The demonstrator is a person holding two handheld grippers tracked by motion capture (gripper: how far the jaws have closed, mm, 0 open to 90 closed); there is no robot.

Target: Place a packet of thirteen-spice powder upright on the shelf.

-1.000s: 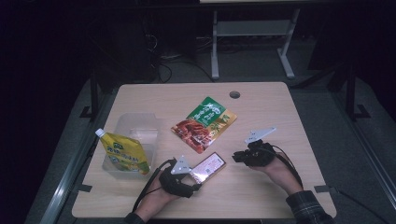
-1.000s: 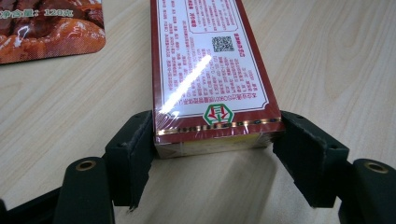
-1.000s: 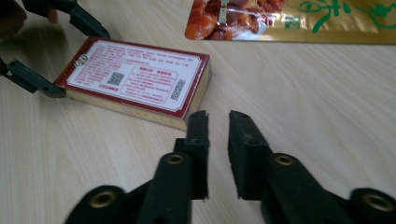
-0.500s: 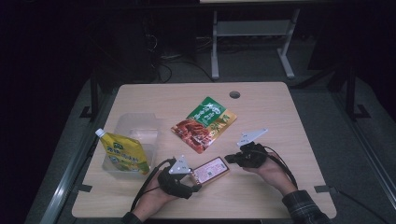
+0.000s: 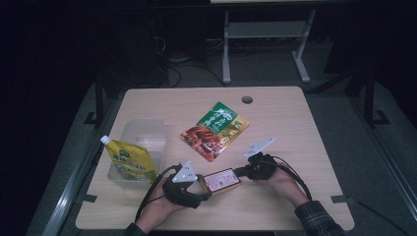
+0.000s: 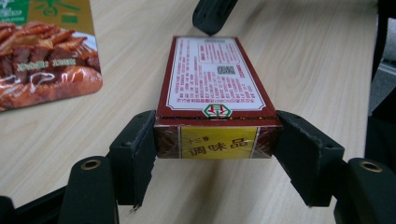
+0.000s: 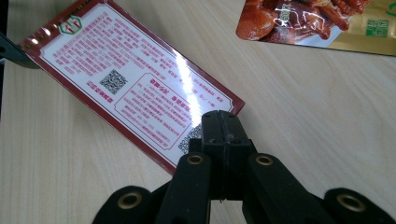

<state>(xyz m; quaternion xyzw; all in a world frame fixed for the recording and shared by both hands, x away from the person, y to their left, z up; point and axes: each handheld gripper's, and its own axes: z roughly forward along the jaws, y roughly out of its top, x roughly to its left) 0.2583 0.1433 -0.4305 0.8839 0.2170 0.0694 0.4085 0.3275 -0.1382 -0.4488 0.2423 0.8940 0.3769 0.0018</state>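
Left gripper view shows left gripper point(image 6: 215, 140) clamping the box point(image 6: 215, 79); right gripper point(image 7: 219, 126) closed.

Right gripper point(image 5: 242, 172) moved left and nearer, jaws now closed flat together, tips at far end of red seasoning box point(image 5: 222, 180). Left gripper point(image 5: 202, 186), clamping box's near end, lifted it slightly off counter point(image 5: 295, 123).

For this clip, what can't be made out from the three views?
- Small print on the red box: too small and glare-struck in both gripper views.
- Box's underside: hidden against the table.
- Whether the right gripper presses the box's end or just rests on it: its shut jaws cover the contact.
- Clear tub contents: the yellow pouch blocks part in the high view.
- Meat pouch: cut by the left gripper view's edge.
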